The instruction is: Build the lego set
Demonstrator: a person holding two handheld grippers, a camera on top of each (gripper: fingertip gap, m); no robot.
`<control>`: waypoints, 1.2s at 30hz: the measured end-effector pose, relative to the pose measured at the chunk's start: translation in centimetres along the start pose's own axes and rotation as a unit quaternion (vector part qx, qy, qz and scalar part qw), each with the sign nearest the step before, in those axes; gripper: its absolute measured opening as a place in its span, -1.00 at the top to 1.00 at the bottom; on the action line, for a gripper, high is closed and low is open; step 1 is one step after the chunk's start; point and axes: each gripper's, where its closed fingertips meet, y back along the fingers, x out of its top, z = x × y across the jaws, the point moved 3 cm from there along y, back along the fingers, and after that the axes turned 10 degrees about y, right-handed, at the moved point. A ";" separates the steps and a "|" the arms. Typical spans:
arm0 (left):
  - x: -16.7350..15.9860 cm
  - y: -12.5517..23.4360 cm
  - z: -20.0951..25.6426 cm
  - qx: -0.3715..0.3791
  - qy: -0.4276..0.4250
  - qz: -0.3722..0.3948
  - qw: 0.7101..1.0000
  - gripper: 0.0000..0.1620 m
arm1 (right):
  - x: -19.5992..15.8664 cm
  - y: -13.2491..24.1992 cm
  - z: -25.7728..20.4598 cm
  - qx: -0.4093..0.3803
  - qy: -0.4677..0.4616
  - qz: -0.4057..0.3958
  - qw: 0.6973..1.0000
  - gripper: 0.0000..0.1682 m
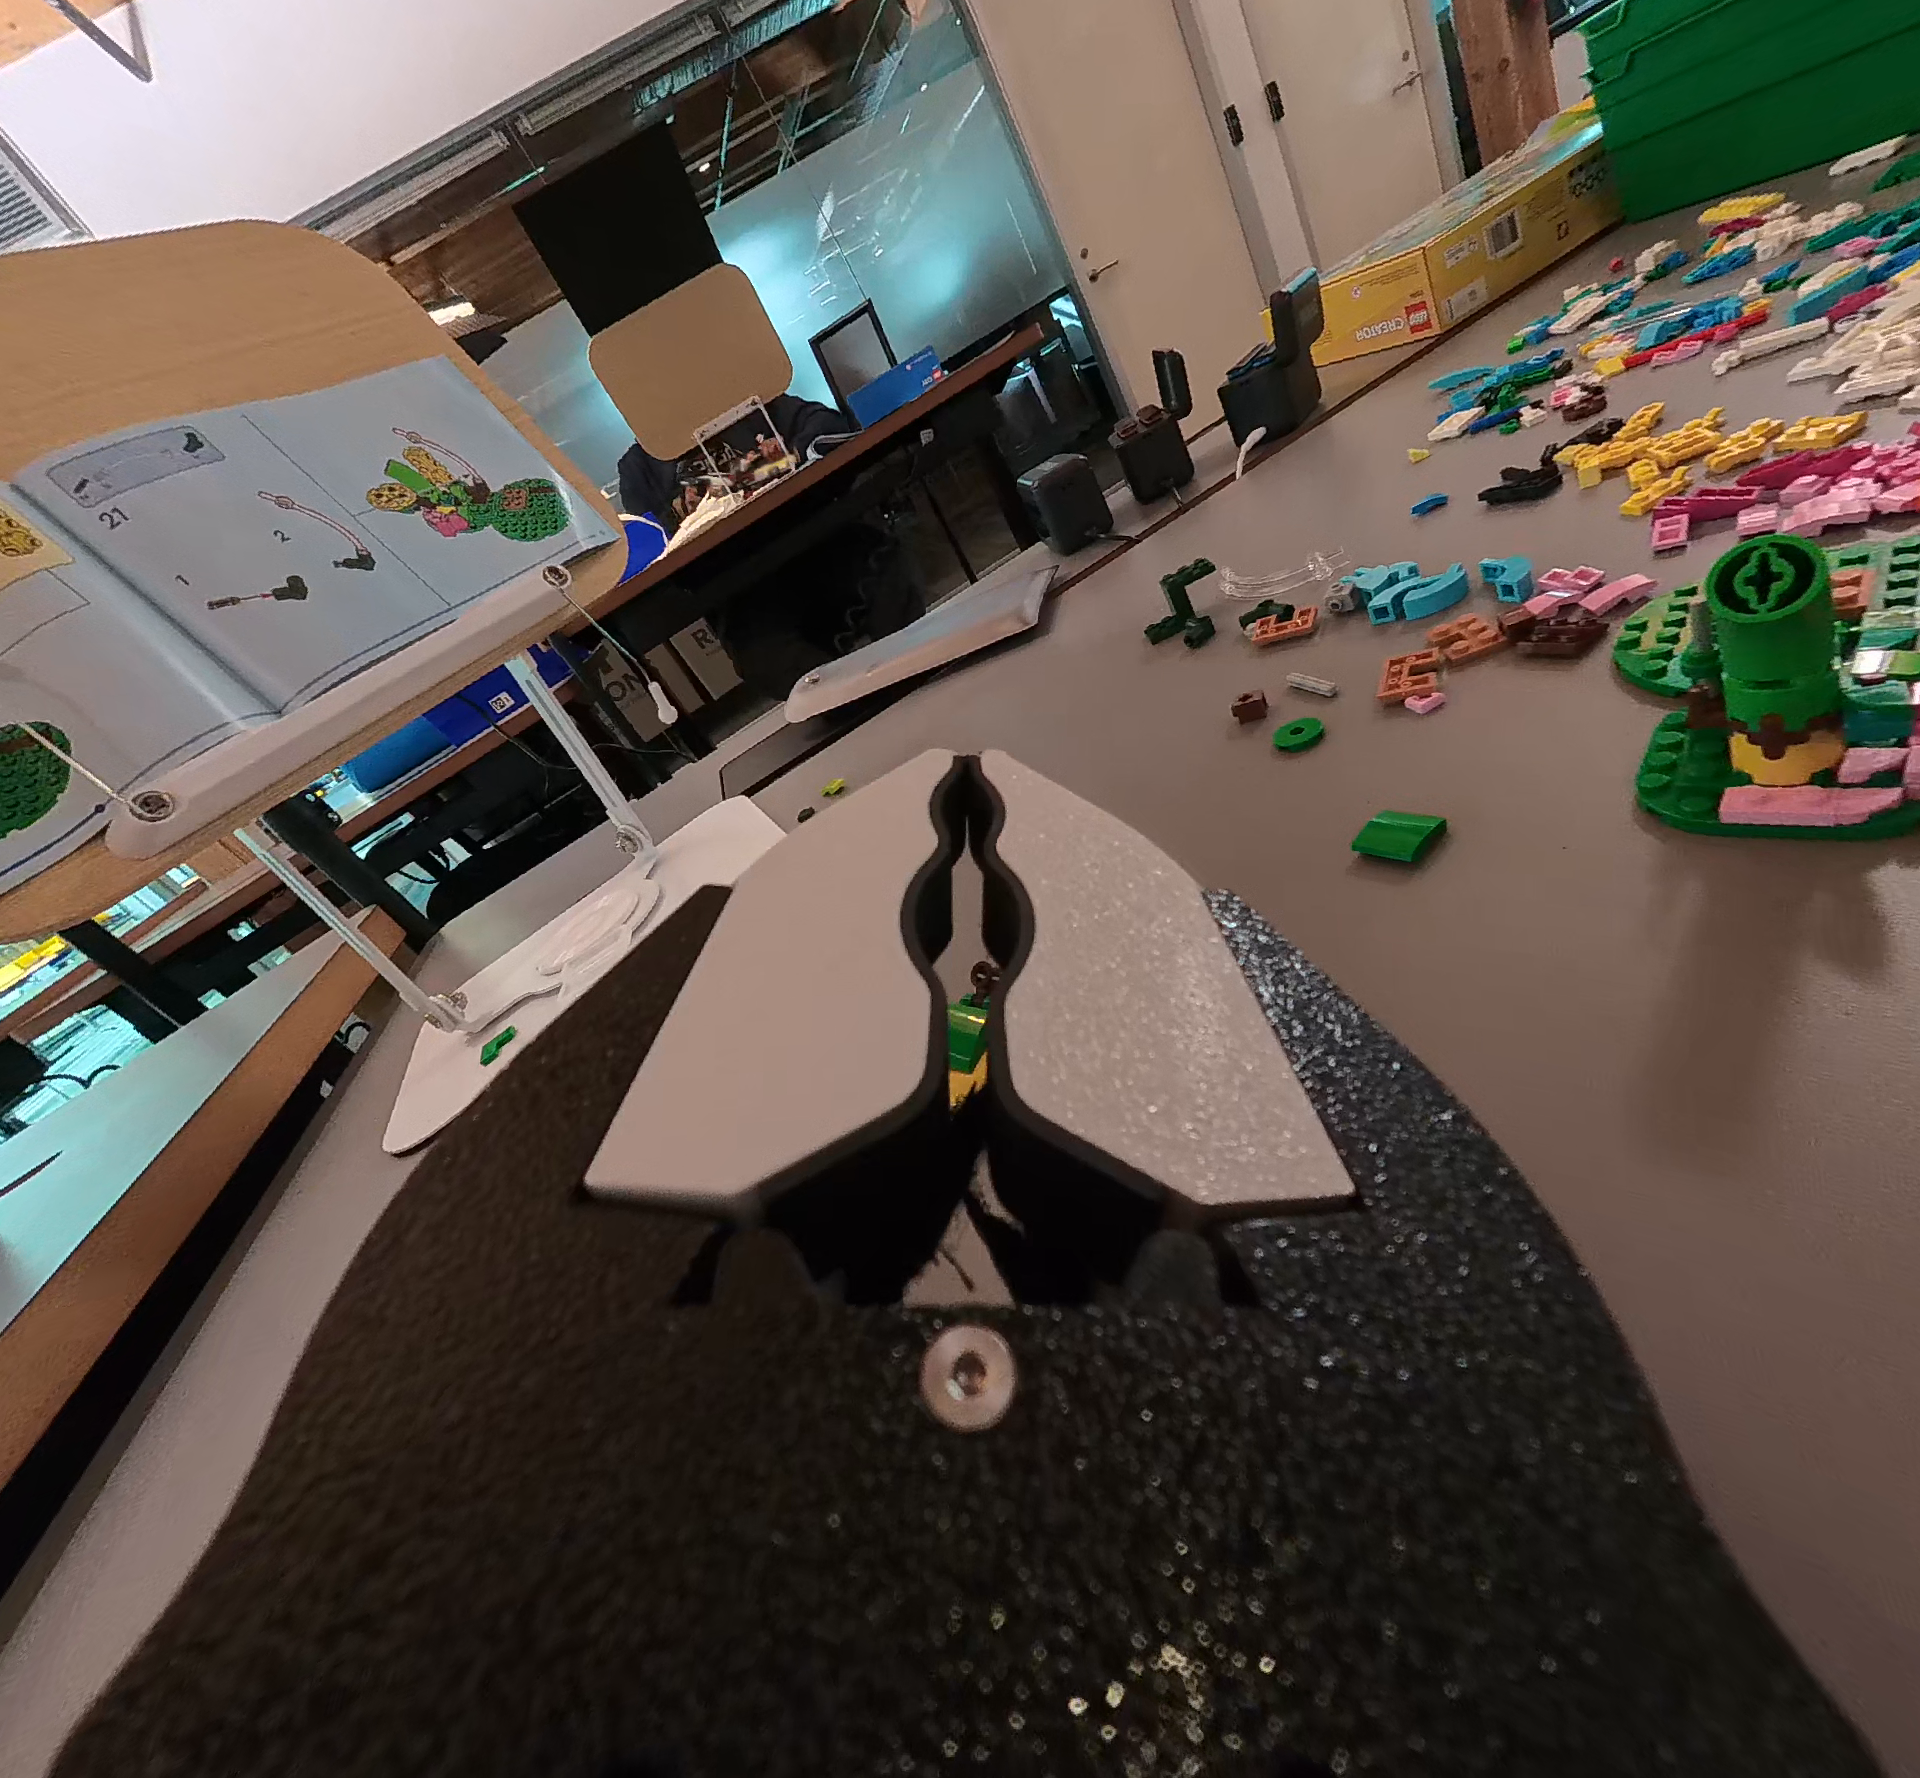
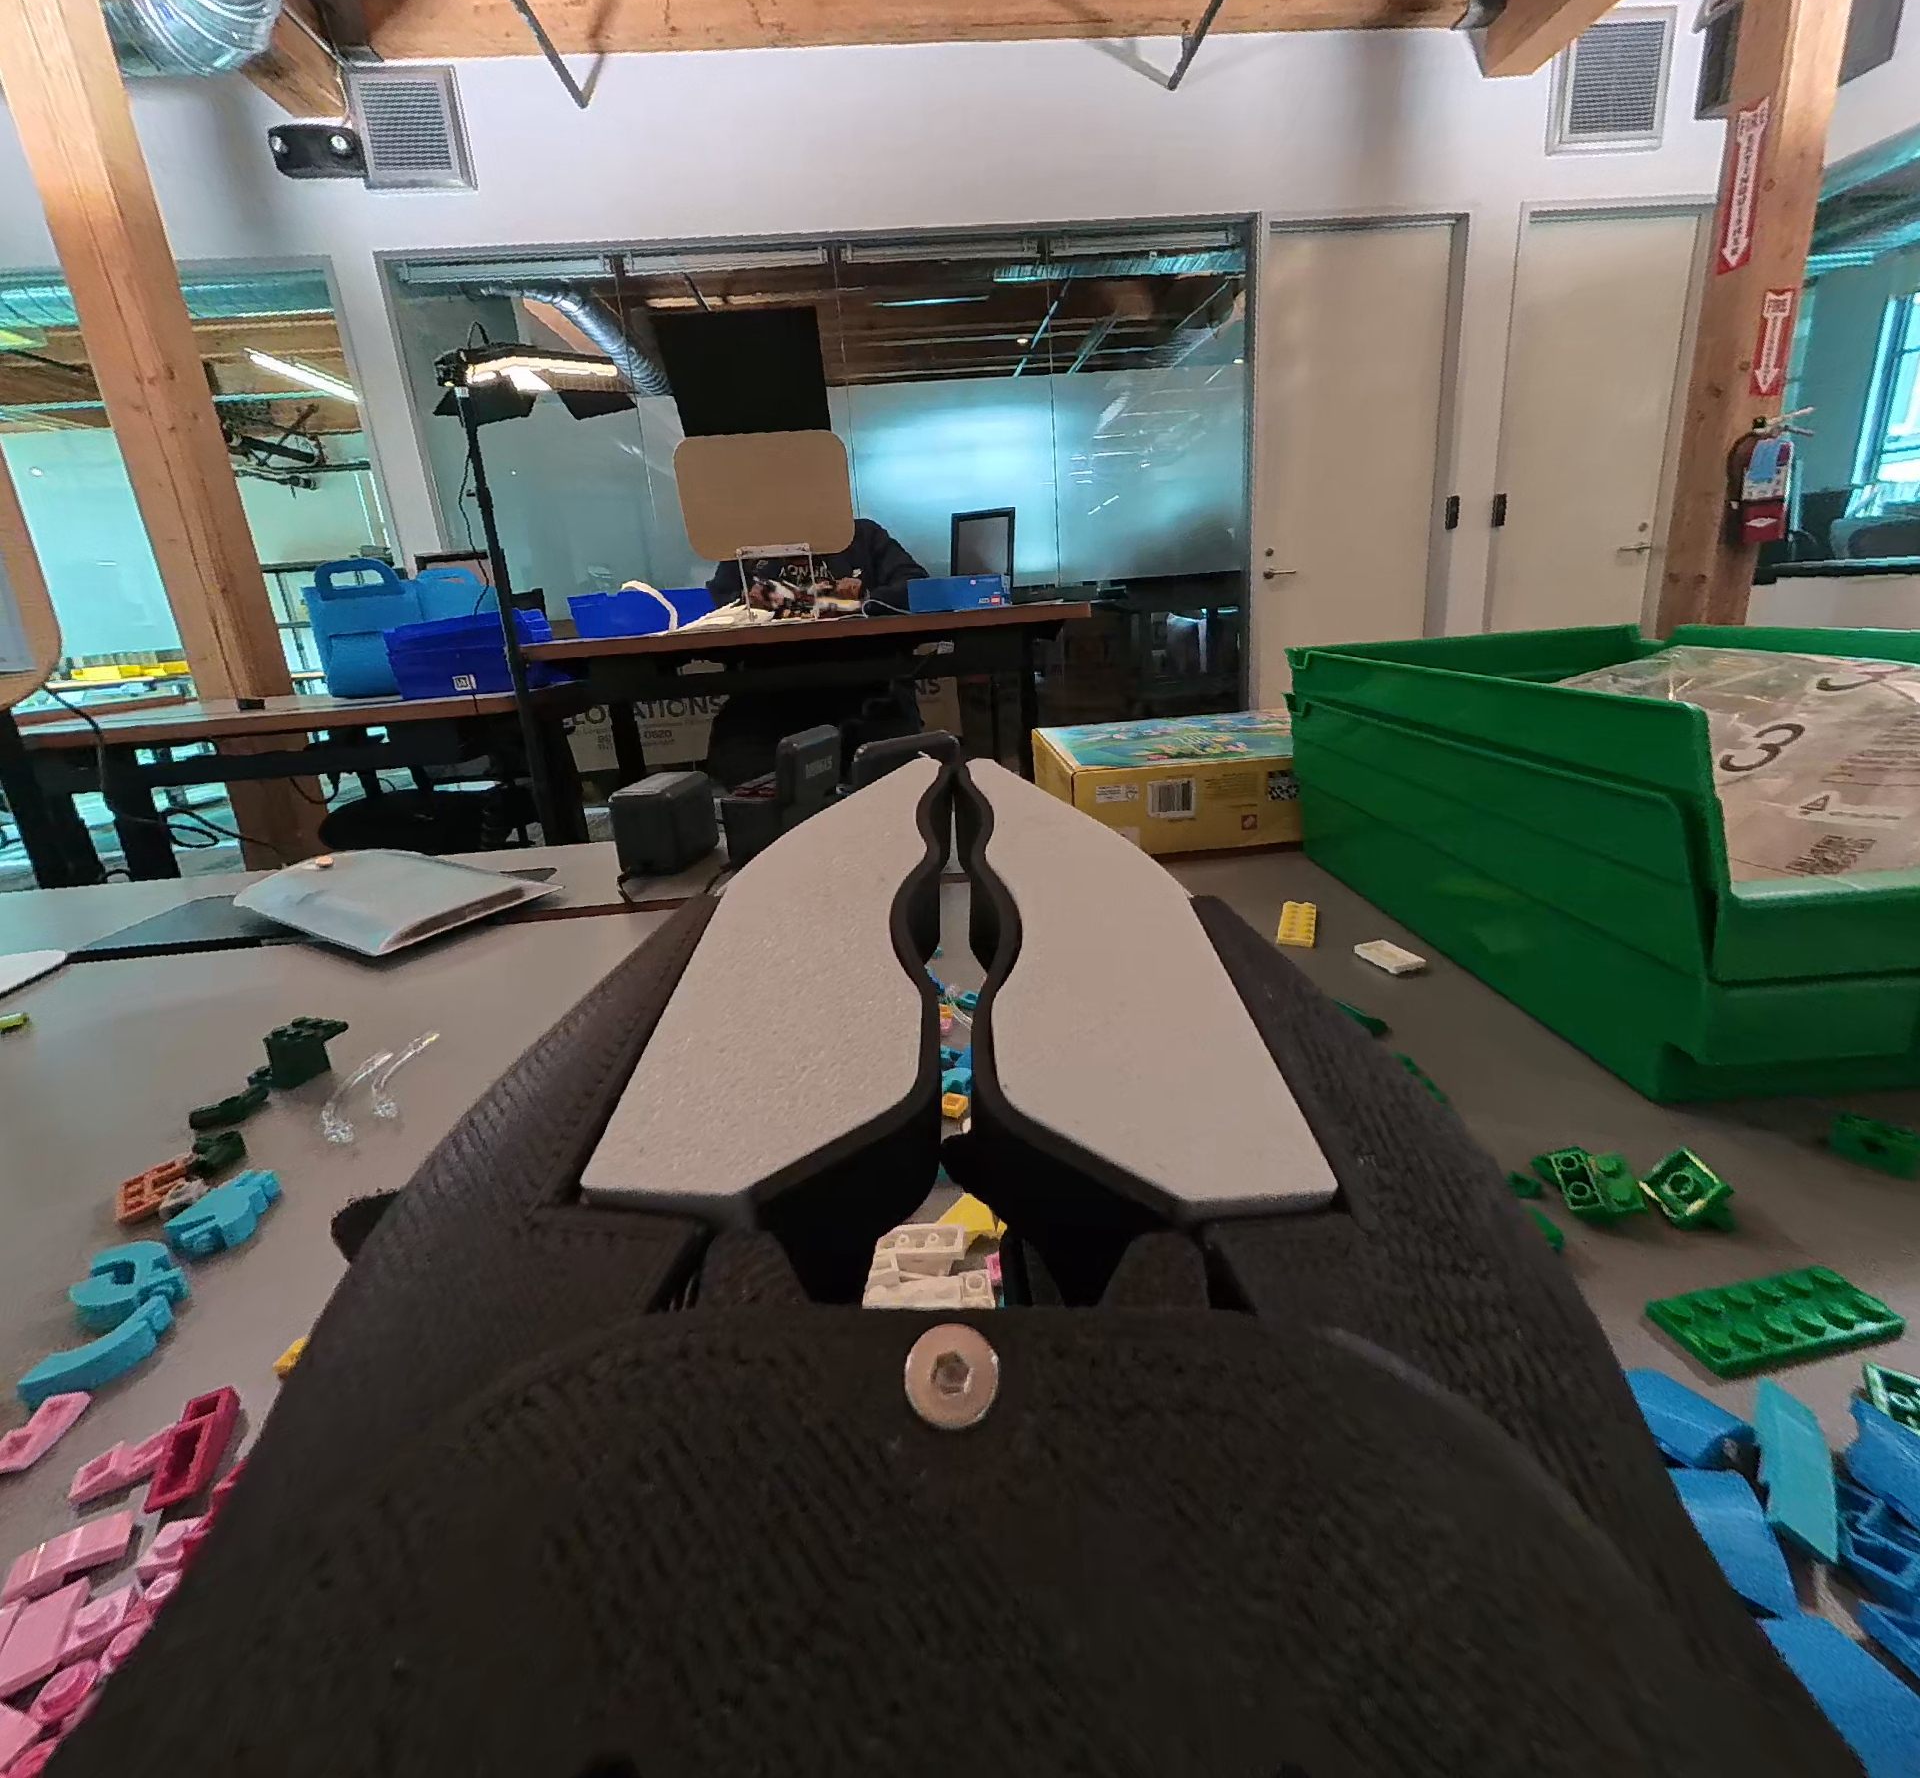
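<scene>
Small green piece [image 1: 966, 1037] mostly hidden between left fingers [image 1: 831, 980]; shape unclear.

Half-built green lego model [image 1: 1797, 720], upright round tower on studded plates, amid colour-sorted loose bricks [image 1: 1704, 471] on grey table.

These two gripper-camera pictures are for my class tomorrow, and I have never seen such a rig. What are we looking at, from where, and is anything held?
Each picture comes from a camera mounted on a hand-held two-finger gripper, looking forward along its fingers.

The left gripper has its jaws closed; a small green and yellow lego piece shows in the gap between the fingers, so it seems to be held. Beside it stand an open instruction booklet on a stand and a half-built green model.

The right gripper is also closed, with nothing visibly gripped. Loose bricks lie on the grey table, plus stacked green bins and the yellow set box.
</scene>
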 end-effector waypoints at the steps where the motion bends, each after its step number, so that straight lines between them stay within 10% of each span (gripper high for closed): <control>1: 0.0 0.0 0.0 0.000 -0.001 0.000 1.000 1.00 | 0.0 0.0 -0.2 0.005 0.002 0.000 1.000 1.00; 36: 0.1 0.0 0.0 0.003 -0.005 0.005 1.000 1.00 | -0.7 -0.3 -2.6 0.077 0.019 -0.016 0.997 1.00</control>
